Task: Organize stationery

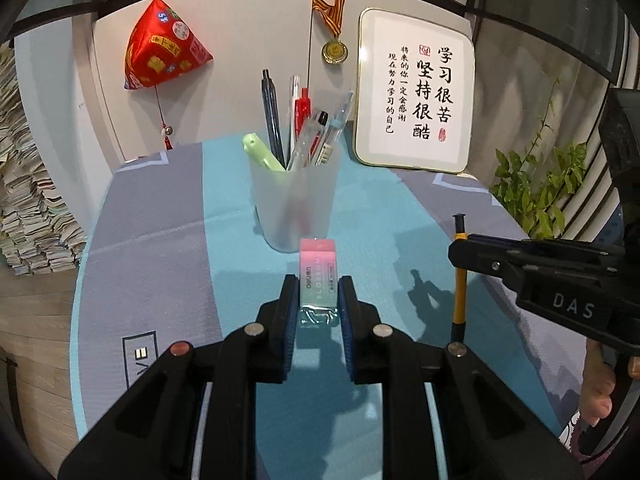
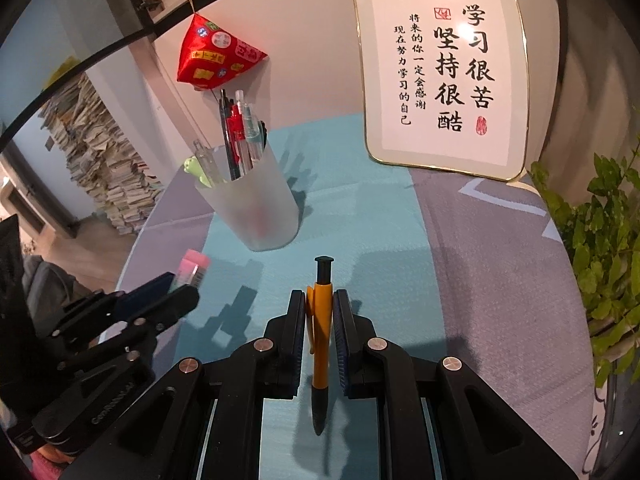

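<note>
A: Orange plastic between the right gripper [image 2: 319,304] jaws: they are closed narrow on a pen [image 2: 320,344], gripped at its clip end. The pen stands about upright, push-button up, dark tip down, its long axis across the fingers.

B: And the left side?

A: The left gripper [image 1: 319,296] jaws are pressed on a pink-and-green eraser [image 1: 317,276], one pad on each long side. Its long axis runs forward along the fingers, pink end toward the cup [image 1: 294,200], clear-wrapped end toward the camera.

B: Where are both, relative to the cup?

A: Both are held in front of the cup and lower than its rim, above the mat [image 1: 160,240]. The eraser is just beside its base; the pen is near, further to the right (the shadows on the mat suggest neither touches down).

B: How far along, would you say?

A: The cup already holds several pens and a green marker [image 1: 260,152], so I judge most sorting done. What is left seems to be these two pieces: neither is in the cup yet. The pen's upright pose looks ready for dropping in tip first.
</note>
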The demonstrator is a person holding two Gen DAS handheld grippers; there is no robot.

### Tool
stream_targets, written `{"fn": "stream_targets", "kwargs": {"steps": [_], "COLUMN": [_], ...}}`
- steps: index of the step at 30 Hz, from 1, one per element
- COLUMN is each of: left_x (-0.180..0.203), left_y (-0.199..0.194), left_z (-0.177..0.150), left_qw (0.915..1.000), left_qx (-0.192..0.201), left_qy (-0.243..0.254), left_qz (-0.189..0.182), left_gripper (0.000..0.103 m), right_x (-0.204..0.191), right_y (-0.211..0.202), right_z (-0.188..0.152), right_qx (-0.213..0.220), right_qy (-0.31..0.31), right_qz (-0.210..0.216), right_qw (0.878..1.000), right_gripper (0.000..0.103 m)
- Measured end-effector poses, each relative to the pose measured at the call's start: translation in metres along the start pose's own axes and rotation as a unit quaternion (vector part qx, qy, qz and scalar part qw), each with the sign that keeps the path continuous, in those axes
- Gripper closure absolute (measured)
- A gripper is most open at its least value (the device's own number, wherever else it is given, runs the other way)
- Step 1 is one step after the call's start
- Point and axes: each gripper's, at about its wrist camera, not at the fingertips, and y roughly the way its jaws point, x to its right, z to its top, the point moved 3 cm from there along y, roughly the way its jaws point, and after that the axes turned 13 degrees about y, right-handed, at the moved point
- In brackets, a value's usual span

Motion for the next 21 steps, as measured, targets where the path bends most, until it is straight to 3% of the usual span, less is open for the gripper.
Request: {"fn": "stream_targets", "kwargs": {"steps": [11, 21], "left_x": [-0.008, -0.029], "left_y": [-0.009, -0.023], "left_z": [-0.013, -0.021], "left_qw": [0.9999, 0.9991], "left_qx": [0.001, 0.017], "left_qy": [-0.011, -0.035], "left_qz": [0.008, 0.015], "left_gripper": [0.085, 0.085], "right_x": [-0.024, -0.083], "right_y": [-0.015, -0.052], "right_z": [0.018, 0.076], "right_qx": [0.03, 0.123], "right_qy": [-0.024, -0.066], "right_qz": [0.012, 0.021], "right_qw": [0.999, 0.99], "right_gripper": [0.088, 0.088]}}
